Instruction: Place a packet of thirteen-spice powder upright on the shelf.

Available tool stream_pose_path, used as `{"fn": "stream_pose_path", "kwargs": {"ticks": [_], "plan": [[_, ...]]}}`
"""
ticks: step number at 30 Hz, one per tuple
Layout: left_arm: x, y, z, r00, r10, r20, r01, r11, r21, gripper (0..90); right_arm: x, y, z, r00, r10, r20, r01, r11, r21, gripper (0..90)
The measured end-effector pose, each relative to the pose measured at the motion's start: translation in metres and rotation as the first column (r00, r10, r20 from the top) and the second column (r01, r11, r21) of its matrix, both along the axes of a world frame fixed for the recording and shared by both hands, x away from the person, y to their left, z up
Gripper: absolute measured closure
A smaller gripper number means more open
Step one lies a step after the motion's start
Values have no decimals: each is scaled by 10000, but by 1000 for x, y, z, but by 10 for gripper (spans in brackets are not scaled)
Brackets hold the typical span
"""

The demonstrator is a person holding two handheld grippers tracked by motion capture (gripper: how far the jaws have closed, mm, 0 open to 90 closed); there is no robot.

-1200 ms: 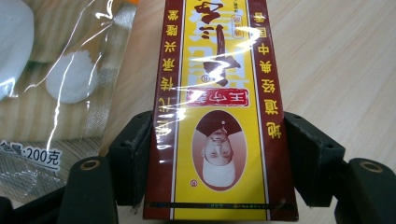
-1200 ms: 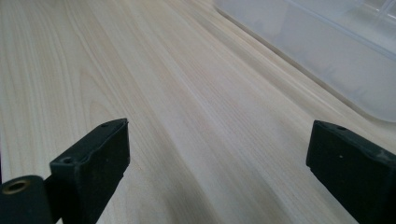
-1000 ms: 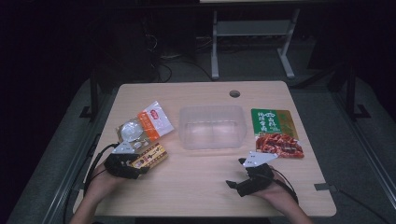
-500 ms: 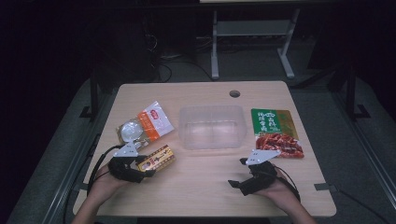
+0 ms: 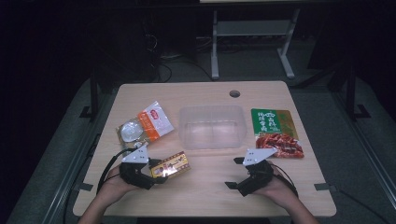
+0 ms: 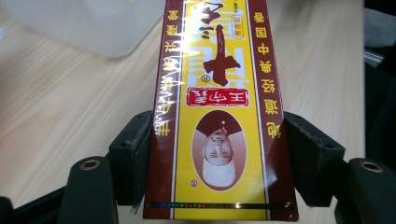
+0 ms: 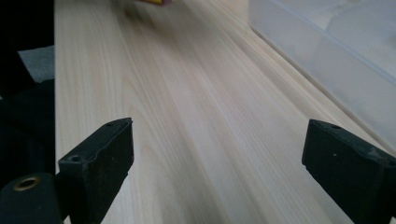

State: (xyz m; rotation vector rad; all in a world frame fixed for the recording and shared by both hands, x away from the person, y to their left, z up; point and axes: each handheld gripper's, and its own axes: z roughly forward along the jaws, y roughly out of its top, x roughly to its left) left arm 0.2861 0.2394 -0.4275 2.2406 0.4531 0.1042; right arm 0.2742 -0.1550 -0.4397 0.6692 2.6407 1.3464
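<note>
Left gripper (image 6: 217, 154): clamped on the yellow-and-maroon packet (image 6: 218, 107), one black jaw pressing each long edge; in the high view it sits at the near left of the tabletop (image 5: 205, 196), in the person's left hand (image 5: 116, 184).
Packet position: held by its near end, its far end pointing toward the clear plastic bin (image 5: 212, 126); in the high view it lies just in front of the bin's near left corner, apart from it. Whether it rests on the wood or hangs just above it cannot be told.
Packet face: glossy, printed with red characters and an oval portrait, upside down in the left gripper view.
Right gripper (image 7: 217, 163): jaws spread wide with bare wood between them; near right of the tabletop, in the person's right hand (image 5: 275, 186).
Bin: centre of the tabletop, translucent, nothing visible inside.
Orange-and-white pouch (image 5: 152, 122): left of the bin, with a round clear-wrapped item (image 5: 130, 133) touching it.
Green-and-red packet (image 5: 274, 133): flat, right of the bin.
</note>
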Motion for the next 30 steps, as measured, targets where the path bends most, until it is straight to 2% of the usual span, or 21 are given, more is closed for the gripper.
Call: {"fn": "stream_pose_path", "kwargs": {"ticks": [2, 3, 6, 8, 9, 10, 11, 13, 14, 16, 18, 21, 24, 26, 27, 29, 30], "plan": [[0, -3, 1, 9999, -143, -1, 143, 9999, 1, 319, 1, 1, 1, 9999, 131, 73, -132, 9998, 115, 87], [0, -7, 1, 9993, -384, 35, 384, 9992, -66, 319, 2, 3, 3, 9995, 286, 144, -289, 9994, 207, 87], [1, -14, 2, 9976, -677, 108, 678, 9977, -87, 319, 3, 7, 4, 9985, 495, 223, -499, 9986, 148, 90], [2, -16, 3, 9965, -826, 125, 828, 9965, -144, 319, 3, 7, 4, 9982, 578, 186, -583, 9980, 253, 91], [3, -21, 3, 9939, -1093, 114, 1095, 9938, -215, 319, 6, 9, 5, 9961, 885, 49, -886, 9956, 314, 91], [3, -21, 3, 9939, -1093, 114, 1095, 9938, -215, 319, 6, 9, 5, 9961, 885, 49, -886, 9956, 314, 91], [4, -24, 4, 9914, -1300, 135, 1302, 9912, -221, 319, 9, 12, 8, 9930, 1176, 40, -1177, 9924, 347, 91], [6, -32, 5, 9855, -1682, 213, 1686, 9855, -185, 318, 11, 15, 11, 9900, 1409, 73, -1411, 9891, 419, 92], [7, -34, 6, 9838, -1771, 269, 1776, 9840, -168, 319, 12, 16, 12, 9875, 1566, 188, -1574, 9862, 517, 92], [9, -39, 7, 9799, -1978, 245, 1983, 9799, -220, 318, 15, 19, 15, 9829, 1838, 145, -1844, 9808, 631, 92], [10, -41, 8, 9789, -2034, 216, 2039, 9787, -247, 319, 16, 20, 16, 9812, 1919, 204, -1929, 9791, 647, 92], [11, -47, 8, 9743, -2242, 213, 2248, 9737, -367, 319, 23, 23, 17, 9721, 2337, 209, -2346, 9662, 1070, 93], [10, -51, 7, 9707, -2399, 169, 2404, 9695, -480, 318, 22, 24, 16, 9692, 2456, 156, -2458, 9634, 1065, 93], [8, -57, 6, 9646, -2636, 114, 2638, 9626, -619, 318, 20, 25, 17, 9641, 2648, 198, -2653, 9574, 1140, 94], [8, -59, 6, 9622, -2722, 82, 2721, 9597, -704, 318, 20, 26, 17, 9618, 2723, 267, -2735, 9549, 1156, 124], [7, -61, 6, 9605, -2782, 65, 2779, 9577, -751, 318, 19, 26, 18, 9613, 2742, 271, -2755, 9539, 1188, 137], [6, -62, 6, 9574, -2888, 73, 2885, 9542, -788, 318, 18, 27, 18, 9591, 2811, 336, -2831, 9512, 1231, 137]]}}
